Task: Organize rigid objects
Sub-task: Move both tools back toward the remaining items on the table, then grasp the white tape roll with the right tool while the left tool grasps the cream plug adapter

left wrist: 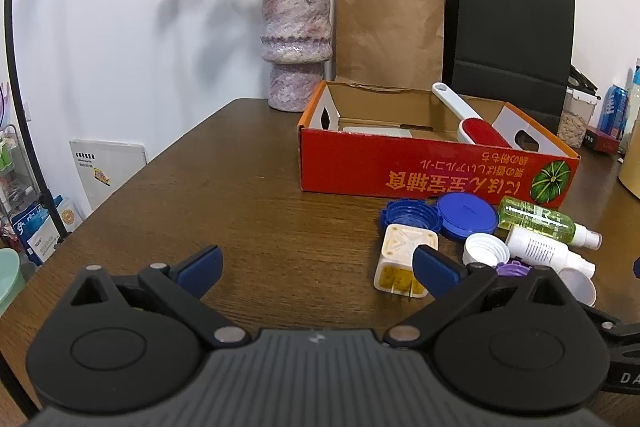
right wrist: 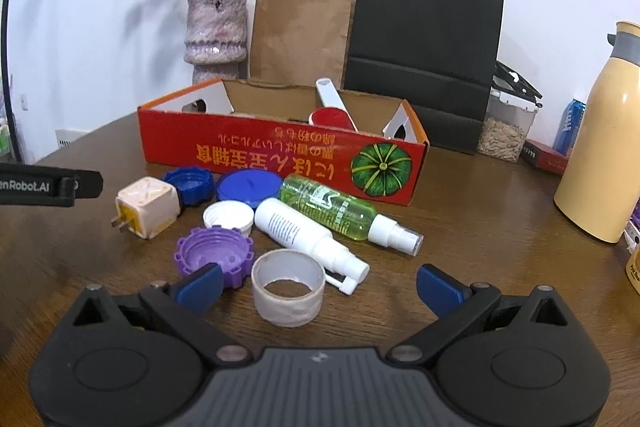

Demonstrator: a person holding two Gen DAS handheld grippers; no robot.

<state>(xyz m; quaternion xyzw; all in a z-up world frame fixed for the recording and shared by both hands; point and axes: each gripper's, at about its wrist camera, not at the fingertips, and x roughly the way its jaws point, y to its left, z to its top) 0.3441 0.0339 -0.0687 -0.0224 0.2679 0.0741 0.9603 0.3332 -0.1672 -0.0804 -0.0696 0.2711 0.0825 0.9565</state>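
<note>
ribbed purple cap, round.

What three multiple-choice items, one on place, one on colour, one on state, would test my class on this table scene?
1. Where is the lint brush?
A. inside the red box
B. on the table beside the bottles
C. in the black bag

2. What colour is the liquid in the clear spray bottle?
A. blue
B. green
C. red

3. How is the right claw?
A. shut on a cap
B. open, holding nothing
C. shut on a bottle

Key: 1 A, the brush leans out of the box; 2 B, the bottle shows green; 3 B, its fingers stand wide apart.
</note>
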